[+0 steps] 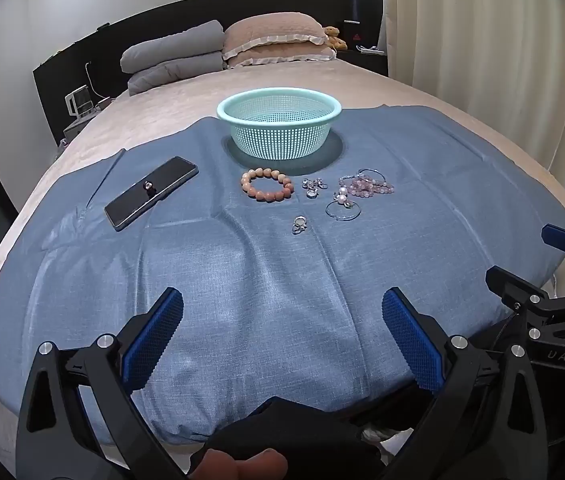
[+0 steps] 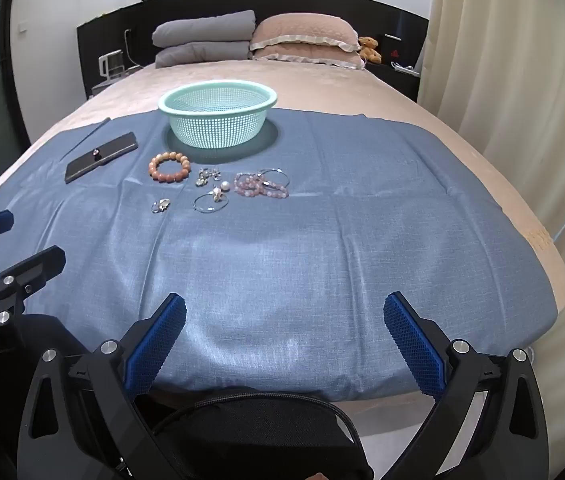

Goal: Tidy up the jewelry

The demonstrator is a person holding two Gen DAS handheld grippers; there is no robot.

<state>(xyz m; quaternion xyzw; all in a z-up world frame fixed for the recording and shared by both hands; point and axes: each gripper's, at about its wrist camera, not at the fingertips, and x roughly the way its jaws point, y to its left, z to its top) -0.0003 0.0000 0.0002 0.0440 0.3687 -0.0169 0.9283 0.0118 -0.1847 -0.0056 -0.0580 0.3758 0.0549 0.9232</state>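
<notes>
Left gripper (image 1: 282, 336) and right gripper (image 2: 284, 340) hang low over the near edge of the blue cloth (image 1: 242, 280), jaws wide apart, nothing between them. Jewelry sits mid-cloth, well ahead: orange bead bracelet (image 1: 267, 184), small silver clasp (image 1: 299, 224) nearest, hoop w/ pearls (image 1: 343, 204), pink bead strand (image 1: 366, 186). Mint basket (image 1: 279, 122) just behind, looks empty. Best bet: take the bracelet first, pinch across one side of the ring, lift clear, drop in the basket. Tiny silver bits need a low approach so the cloth doesn't bunch.
</notes>
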